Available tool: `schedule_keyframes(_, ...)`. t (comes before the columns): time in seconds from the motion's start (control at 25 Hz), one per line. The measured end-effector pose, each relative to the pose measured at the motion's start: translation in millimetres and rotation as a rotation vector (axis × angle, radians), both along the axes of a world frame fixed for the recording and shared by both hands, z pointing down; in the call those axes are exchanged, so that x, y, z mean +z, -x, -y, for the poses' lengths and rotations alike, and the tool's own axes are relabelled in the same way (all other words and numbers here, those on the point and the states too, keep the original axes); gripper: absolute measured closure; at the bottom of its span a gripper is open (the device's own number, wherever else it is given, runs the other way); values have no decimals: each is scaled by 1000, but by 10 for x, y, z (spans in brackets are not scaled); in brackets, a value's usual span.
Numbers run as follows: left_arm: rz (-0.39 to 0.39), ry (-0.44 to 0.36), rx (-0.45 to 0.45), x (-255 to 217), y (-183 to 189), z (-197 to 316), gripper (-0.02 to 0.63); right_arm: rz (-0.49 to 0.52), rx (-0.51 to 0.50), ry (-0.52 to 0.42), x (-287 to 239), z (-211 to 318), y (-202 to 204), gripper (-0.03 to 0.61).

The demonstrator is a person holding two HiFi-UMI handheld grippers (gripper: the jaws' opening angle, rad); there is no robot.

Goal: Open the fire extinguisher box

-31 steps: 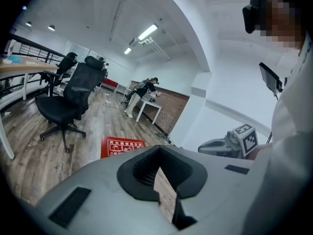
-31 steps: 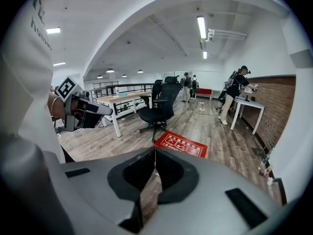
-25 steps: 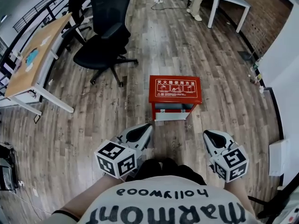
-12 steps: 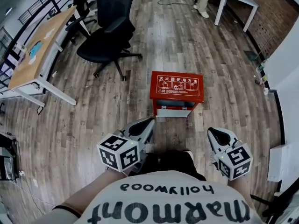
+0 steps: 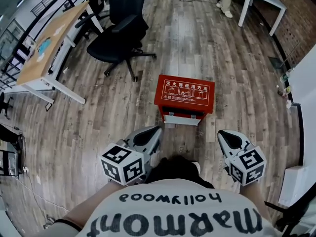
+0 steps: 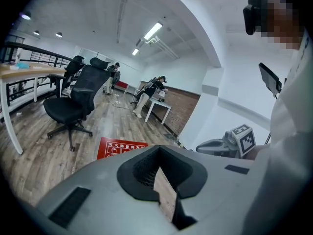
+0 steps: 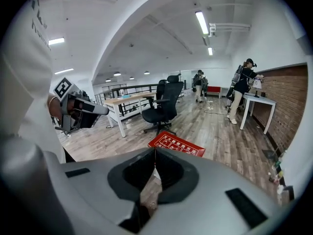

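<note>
**Two closed, empty grippers short of the red box**

The left gripper point(image 5: 156, 129) and right gripper point(image 5: 221, 133) sit at the person's waist, jaws pressed together on nothing. The box point(image 5: 185, 94) stands on the floor point(image 5: 237, 58) ahead, between them and apart from both.

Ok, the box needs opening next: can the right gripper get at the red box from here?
Probably yes: only bare floor lies between the right gripper and the box. The gripper is well short of it, jaws shut, so it must come forward.
</note>
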State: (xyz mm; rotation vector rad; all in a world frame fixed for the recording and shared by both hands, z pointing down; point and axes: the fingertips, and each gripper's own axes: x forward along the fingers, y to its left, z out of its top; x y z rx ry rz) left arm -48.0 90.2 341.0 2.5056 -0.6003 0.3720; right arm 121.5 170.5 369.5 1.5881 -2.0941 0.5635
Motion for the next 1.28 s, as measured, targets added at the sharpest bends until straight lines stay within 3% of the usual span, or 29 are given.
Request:
schedule_keyframes(0.64, -15, -12, -175, -9, -596, -113, 607, 5, -196, 53, 185, 114, -628, 568)
schedule_keyframes(1.04, 33, -21, -185, 136, -552, -144, 607, 18, -255, 89, 381, 285, -526, 568)
schedule_keyframes(1.28, -21, 28, -153, 176, -589, 127, 607, 20, -232, 113, 406, 460, -414, 568)
